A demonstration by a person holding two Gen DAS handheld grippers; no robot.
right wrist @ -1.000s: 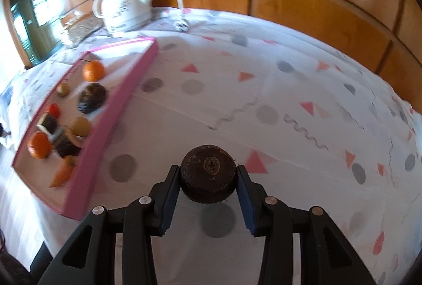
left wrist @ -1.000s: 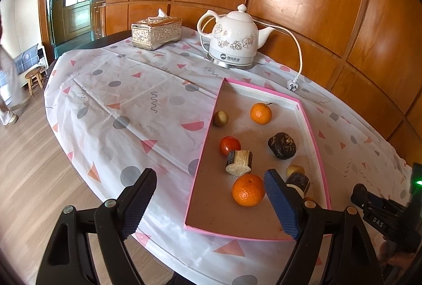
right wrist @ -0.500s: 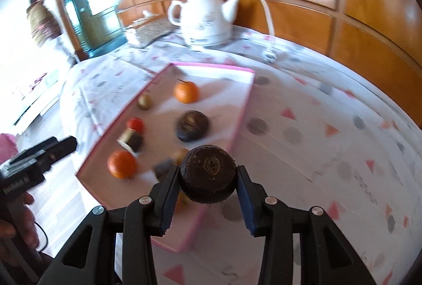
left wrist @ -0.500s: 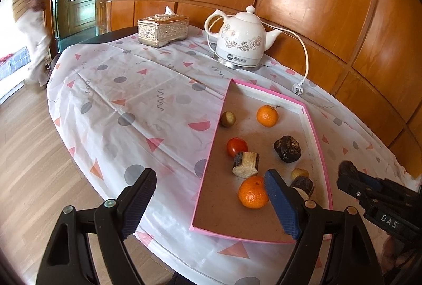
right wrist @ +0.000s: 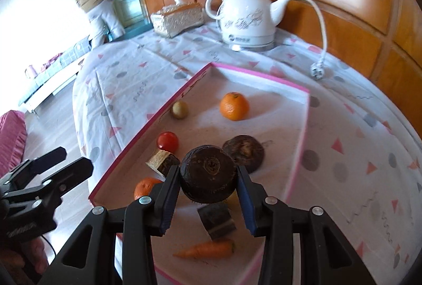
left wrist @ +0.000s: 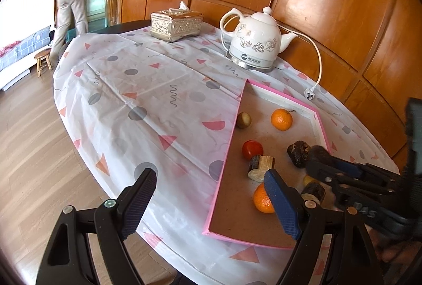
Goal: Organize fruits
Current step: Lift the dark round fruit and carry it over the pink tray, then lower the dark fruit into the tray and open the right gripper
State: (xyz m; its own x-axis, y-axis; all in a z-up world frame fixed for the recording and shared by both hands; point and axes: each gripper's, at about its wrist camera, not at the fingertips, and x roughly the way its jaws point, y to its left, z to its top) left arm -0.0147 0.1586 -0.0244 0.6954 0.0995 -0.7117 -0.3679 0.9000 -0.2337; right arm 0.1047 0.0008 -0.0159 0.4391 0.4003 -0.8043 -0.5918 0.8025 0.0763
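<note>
Your right gripper (right wrist: 208, 179) clamps the dark round fruit (right wrist: 208, 174) above the pink tray (right wrist: 303, 126), mid-delivery. Your left gripper (left wrist: 211, 200) hangs wide open, empty, beside the tray. Next, lower onto bare tray floor and release.

The right gripper (right wrist: 208, 180) points steeply downward with its jaws closed on a dark round fruit (right wrist: 208, 174), one pad pressed against each side of it. The left gripper (left wrist: 211, 202) also tilts downward, its jaws standing wide apart with nothing between the pads. In the right wrist view the left gripper shows at the lower left edge, with part of a hand (right wrist: 31, 261) beneath it.
</note>
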